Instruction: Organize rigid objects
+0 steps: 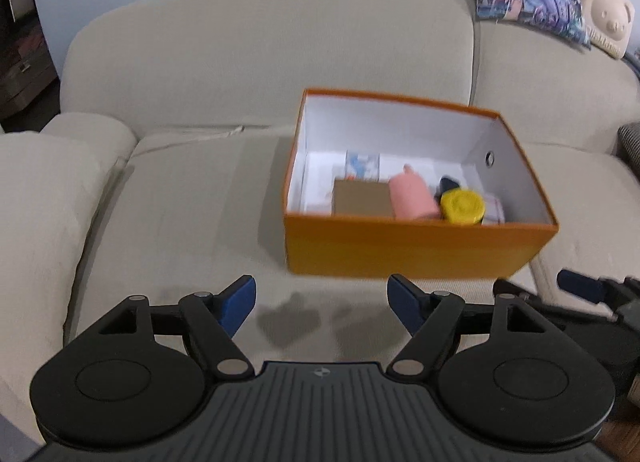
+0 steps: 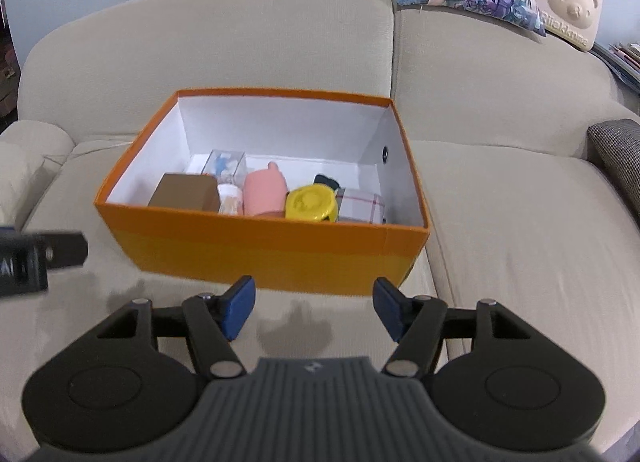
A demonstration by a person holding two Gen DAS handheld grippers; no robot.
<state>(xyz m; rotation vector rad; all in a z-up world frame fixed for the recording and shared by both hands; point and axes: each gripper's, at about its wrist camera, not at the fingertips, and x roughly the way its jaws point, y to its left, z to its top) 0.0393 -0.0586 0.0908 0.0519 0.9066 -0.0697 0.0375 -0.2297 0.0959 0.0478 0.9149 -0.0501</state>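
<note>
While both grippers are hanging over the seat cushion just in front of the orange box (image 2: 264, 250), the left gripper (image 1: 322, 304) is standing with its jaws wide apart and nothing between them, and the right gripper (image 2: 314, 308) is likewise standing apart and empty. The rigid things are all sitting inside the box: a brown carton (image 2: 186, 193) at its left end, a clear case (image 2: 226, 165) behind that, a pink bottle (image 2: 264, 191) in the middle, a yellow lid (image 2: 310, 203) and a checked tin (image 2: 362, 205) toward its right end, with something dark (image 2: 326, 181) behind the lid that is too hidden to name. The likely trouble, as I am judging it, is that the box is light and resting on a soft sofa (image 2: 520, 221), so a gripper nudging its near wall could be tipping or sliding it; the two grippers are also working close beside each other in front of the box and could be colliding. The right wrist view is showing the checked tin and a small white jar (image 2: 230, 199) beside the carton, which the box's near wall is mostly hiding in the left wrist view; the left wrist view is showing bare cushion left of the box.
</note>
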